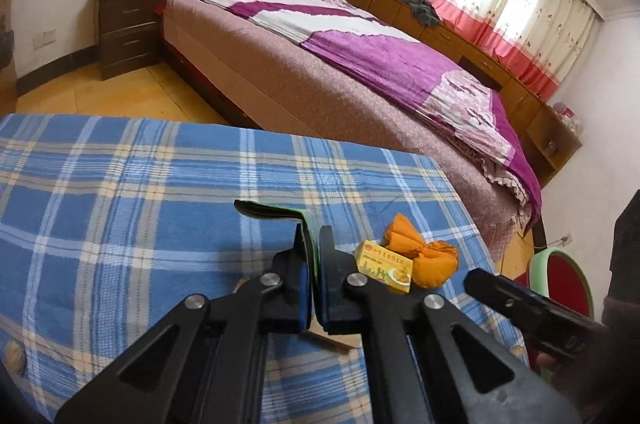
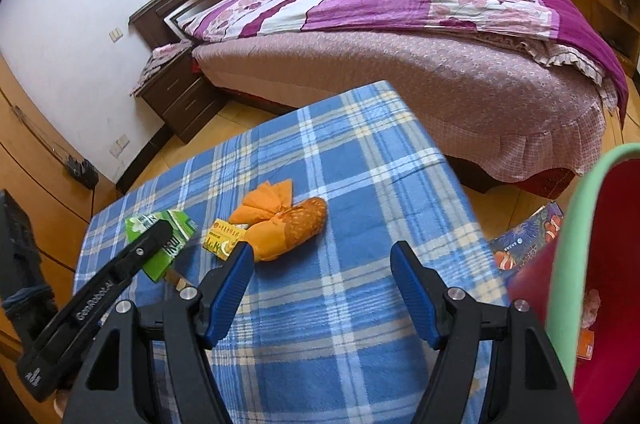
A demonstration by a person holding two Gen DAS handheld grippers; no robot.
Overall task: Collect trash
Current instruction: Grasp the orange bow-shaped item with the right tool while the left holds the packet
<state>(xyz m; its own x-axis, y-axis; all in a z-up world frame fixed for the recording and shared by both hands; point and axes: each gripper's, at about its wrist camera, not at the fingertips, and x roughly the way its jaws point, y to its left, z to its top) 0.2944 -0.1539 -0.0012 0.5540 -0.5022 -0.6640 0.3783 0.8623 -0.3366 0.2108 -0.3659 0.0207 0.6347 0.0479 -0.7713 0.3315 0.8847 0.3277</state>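
Black linkage arms fill the bottom of the left wrist view, and at their tip the left gripper is clamped tight on a flattened green carton, whose thin edge rises between the pads and bends away to the left over the plaid cloth. From the right wrist view the same carton shows its printed green face, held just above the cloth near its left edge, with the left gripper's black finger lying across it. Right gripper hovers over the cloth with its blue pads spread wide and nothing between them. Just beyond its left pad lies a small yellow box, and touching that box on the right is an orange wrapper, bunched and twisted in the middle. In the left wrist view the box and the wrapper lie just right of the clamped carton. A bin with a pale green rim and a red inside stands beside the table on the right, with a few scraps low down in it. A colourful fish-printed box lies on the floor next to it. Behind the table stands a bed with a purple floral quilt, well apart from the trash.
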